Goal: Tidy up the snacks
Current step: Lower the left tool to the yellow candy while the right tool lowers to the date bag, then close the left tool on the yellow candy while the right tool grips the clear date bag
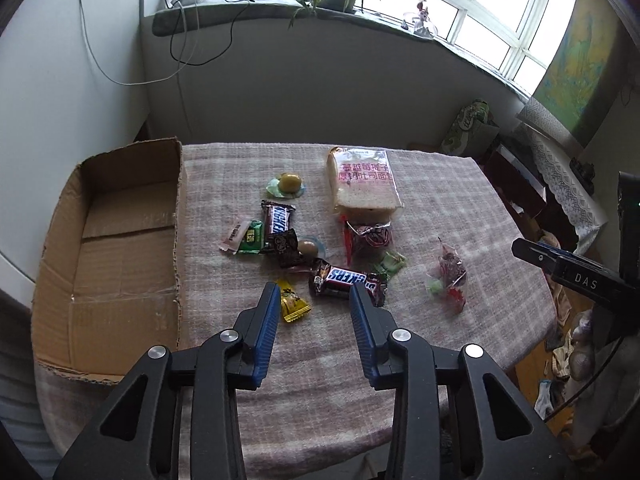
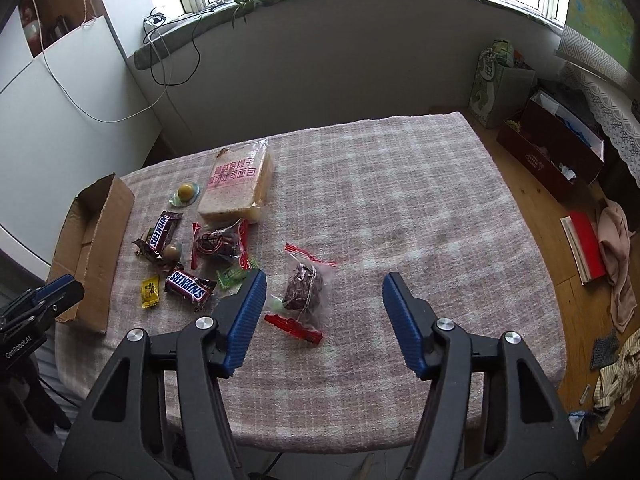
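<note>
Snacks lie scattered on a plaid-covered table. My left gripper hovers open just short of a Snickers bar, with a yellow candy by its left finger and nothing between the pads. A second Snickers bar sits farther back among small wrapped sweets. My right gripper is open over a clear bag of dark snacks with a red seal; the bag lies between the fingers, nearer the left one, untouched. An open cardboard box stands at the table's left edge.
A bag of sliced bread and a round yellow sweet lie at the back. A second clear snack bag sits mid-table. Boxes, cloths and a red book litter the floor to the right. Cables hang from the windowsill.
</note>
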`<state>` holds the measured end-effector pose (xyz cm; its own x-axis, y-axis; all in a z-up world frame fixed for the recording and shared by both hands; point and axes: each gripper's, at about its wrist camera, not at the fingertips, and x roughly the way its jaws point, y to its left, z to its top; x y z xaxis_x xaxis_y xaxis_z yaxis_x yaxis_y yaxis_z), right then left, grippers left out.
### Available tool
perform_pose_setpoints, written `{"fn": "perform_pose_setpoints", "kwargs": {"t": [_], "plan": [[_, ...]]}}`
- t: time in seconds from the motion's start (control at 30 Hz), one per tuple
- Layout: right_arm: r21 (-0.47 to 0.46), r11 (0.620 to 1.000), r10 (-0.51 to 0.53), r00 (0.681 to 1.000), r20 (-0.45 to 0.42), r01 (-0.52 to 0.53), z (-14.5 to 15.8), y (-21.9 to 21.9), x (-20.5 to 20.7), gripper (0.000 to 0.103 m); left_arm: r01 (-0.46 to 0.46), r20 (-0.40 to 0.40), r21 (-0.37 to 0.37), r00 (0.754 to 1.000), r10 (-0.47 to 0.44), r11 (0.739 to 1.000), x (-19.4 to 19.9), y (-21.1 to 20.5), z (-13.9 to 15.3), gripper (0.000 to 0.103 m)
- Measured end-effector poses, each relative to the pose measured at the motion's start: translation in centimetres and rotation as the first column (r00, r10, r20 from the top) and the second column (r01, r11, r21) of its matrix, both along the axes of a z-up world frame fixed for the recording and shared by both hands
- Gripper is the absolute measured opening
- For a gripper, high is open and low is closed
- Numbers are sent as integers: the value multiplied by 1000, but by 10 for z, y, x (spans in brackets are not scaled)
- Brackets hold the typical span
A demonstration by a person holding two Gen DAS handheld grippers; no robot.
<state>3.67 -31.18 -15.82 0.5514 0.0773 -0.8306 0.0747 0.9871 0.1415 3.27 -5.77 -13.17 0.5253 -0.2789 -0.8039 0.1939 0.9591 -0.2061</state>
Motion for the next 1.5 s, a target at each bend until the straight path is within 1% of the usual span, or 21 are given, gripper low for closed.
{"fn": "perform_pose_setpoints", "kwargs": {"t": [0.03,0.17,0.27,0.43,0.5,0.57,0.63,0.9,0.97,1.07,1.1,1.13,1.17,1.2,1.27,1.33,1.5], "plan": [[4,1000,2,1000,-13,-1,-5,0,2,61,6,-14,-6,1000,-6,1000,3,-2,-7,27],[34,999,8,998,-56,-6,-20,0,9,58,-1,-63,-20,998,0,1000,12,-6,-28,26],[37,999,9,997,-77,-6,-29,0,13,57,-16,-82,-5,997,16,1000,18,-9,-44,26],[39,999,17,995,-94,-13,-39,3,23,56,-55,-121,41,991,60,998,31,-10,-65,26],[42,999,18,995,-102,-14,-43,4,27,56,-70,-133,29,988,73,997,34,-8,-72,26],[43,999,21,994,-108,-16,-47,6,31,56,-88,-134,44,987,93,995,38,-6,-77,26],[44,999,24,993,-112,-19,-50,7,34,56,-94,-141,31,985,98,995,42,-6,-81,26],[46,999,23,990,-141,-17,-63,12,46,56,-93,-146,82,984,104,992,52,-13,-96,26],[48,998,34,988,-148,-27,-66,14,48,56,-90,-140,83,985,101,993,51,-14,-96,26],[41,999,41,985,-166,-35,-73,18,50,56,-74,-118,113,989,88,991,51,-18,-97,26],[43,998,45,984,-172,-38,-75,18,51,55,-72,-110,119,990,86,990,52,-19,-97,26],[46,998,48,983,-177,-40,-78,19,51,49,-72,-102,121,991,84,990,52,-19,-98,26],[46,998,50,982,-184,-42,-79,19,51,45,-71,-97,122,992,83,990,51,-20,-98,26],[46,998,51,981,-186,-43,-80,19,51,44,-70,-92,123,992,82,990,51,-20,-98,26],[52,998,50,981,-186,-41,-81,17,51,42,-67,-84,129,993,79,989,50,-19,-99,21],[72,997,49,982,-182,-36,-80,15,51,41,-71,-83,123,993,82,990,50,-17,-99,13],[99,995,49,983,-175,-32,-77,10,48,38,-78,-85,84,993,85,993,49,-10,-99,10]]}}
